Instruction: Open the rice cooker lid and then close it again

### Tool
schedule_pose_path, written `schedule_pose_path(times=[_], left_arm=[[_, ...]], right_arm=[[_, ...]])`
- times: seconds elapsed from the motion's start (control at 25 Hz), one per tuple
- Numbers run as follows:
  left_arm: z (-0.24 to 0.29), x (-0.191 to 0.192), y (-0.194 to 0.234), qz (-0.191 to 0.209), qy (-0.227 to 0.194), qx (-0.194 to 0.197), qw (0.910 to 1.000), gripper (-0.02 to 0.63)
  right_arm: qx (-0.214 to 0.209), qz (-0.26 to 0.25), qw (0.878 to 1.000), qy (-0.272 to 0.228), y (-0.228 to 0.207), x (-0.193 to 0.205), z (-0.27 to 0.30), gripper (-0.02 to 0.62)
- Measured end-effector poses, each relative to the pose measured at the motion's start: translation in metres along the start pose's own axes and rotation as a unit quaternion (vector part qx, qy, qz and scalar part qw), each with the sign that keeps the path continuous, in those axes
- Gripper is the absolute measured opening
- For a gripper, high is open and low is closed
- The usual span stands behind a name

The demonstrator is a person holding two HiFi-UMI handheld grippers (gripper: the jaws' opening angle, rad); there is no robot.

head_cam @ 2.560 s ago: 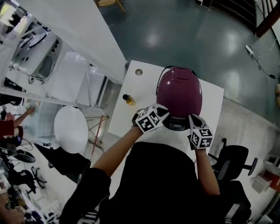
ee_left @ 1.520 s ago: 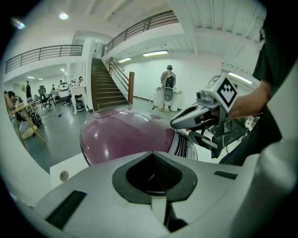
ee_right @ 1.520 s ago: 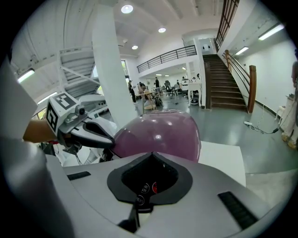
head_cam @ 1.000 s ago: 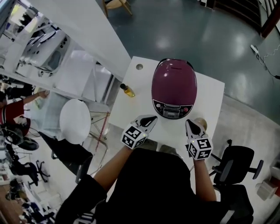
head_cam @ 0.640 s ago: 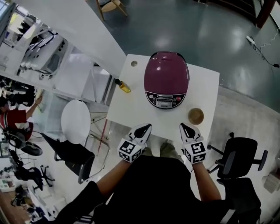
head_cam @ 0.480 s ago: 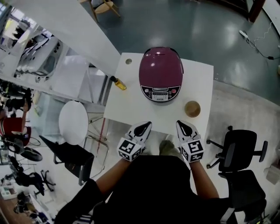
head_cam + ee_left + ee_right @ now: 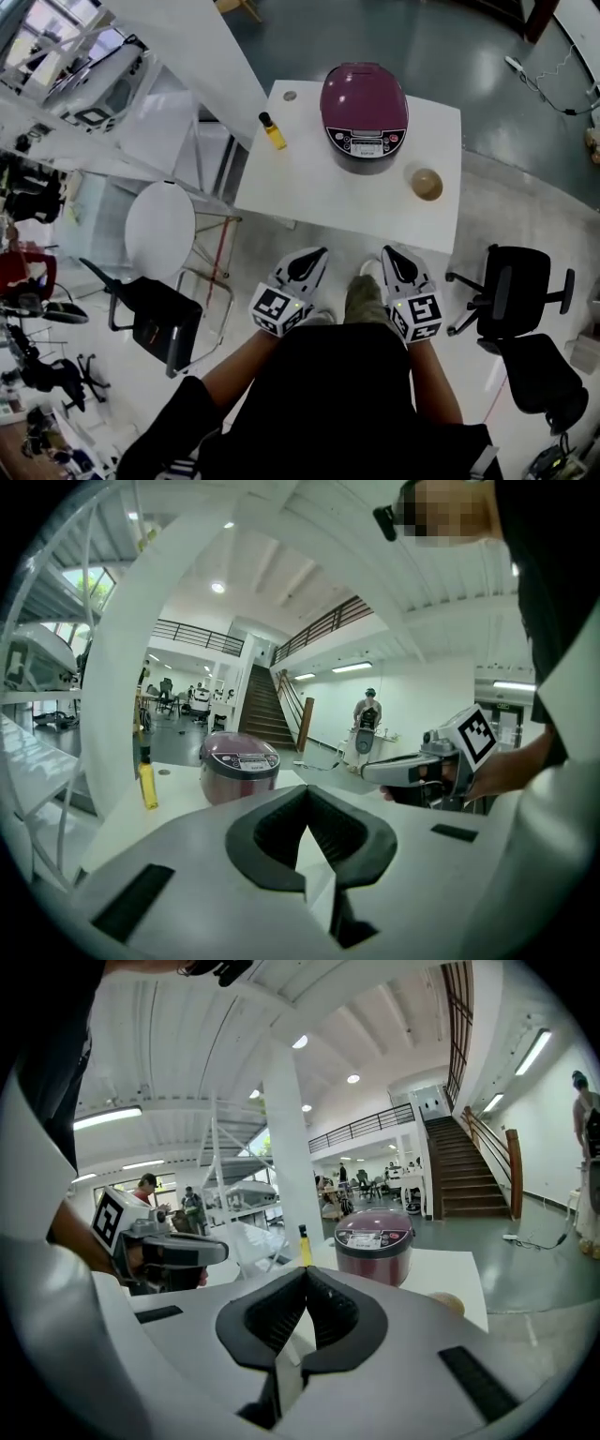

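Note:
The maroon rice cooker [image 7: 364,114] stands at the far side of the white table [image 7: 309,192] with its lid down and its control panel facing me. It also shows in the left gripper view [image 7: 240,766] and the right gripper view [image 7: 374,1241]. My left gripper [image 7: 316,253] and right gripper [image 7: 389,251] are both shut and hold nothing. They hang side by side short of the table's near edge, well apart from the cooker. Each gripper camera shows its own jaws pressed together [image 7: 307,791] [image 7: 306,1272].
A yellow bottle [image 7: 273,131] stands left of the cooker, and a small wooden bowl [image 7: 427,183] lies to its right. A black office chair [image 7: 511,291] is at the right. At the left are a round white stool [image 7: 159,230], a black chair [image 7: 150,319] and white shelving.
Both grippers have drawn back from the cooker's front, past the table's near edge. The table and cooker now sit farther off. The lid stays down.

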State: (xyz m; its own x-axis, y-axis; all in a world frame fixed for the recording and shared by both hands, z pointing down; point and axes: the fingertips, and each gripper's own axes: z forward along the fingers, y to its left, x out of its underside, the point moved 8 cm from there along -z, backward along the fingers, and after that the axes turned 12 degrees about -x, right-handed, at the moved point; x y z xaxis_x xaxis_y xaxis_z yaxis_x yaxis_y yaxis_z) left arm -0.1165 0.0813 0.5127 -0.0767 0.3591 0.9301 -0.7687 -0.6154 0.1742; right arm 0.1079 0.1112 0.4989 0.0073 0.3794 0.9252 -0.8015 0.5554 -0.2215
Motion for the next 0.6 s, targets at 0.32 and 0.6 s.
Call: schedule_pose_path(times=[0.32, 0.6], left_arm=[[-0.11, 0.022, -0.015, 0.003, -0.058, -0.011, 0.9982, 0.003], [-0.157, 0.02, -0.026, -0.008, -0.083, -0.023, 0.9963, 0.003]], right_arm=[[0.043, -0.037, 0.998, 0.041, 0.105, 0.036, -0.059, 0.0], [0.091, -0.021, 0.996, 0.007, 0.129, 0.029, -0.108, 0.0]])
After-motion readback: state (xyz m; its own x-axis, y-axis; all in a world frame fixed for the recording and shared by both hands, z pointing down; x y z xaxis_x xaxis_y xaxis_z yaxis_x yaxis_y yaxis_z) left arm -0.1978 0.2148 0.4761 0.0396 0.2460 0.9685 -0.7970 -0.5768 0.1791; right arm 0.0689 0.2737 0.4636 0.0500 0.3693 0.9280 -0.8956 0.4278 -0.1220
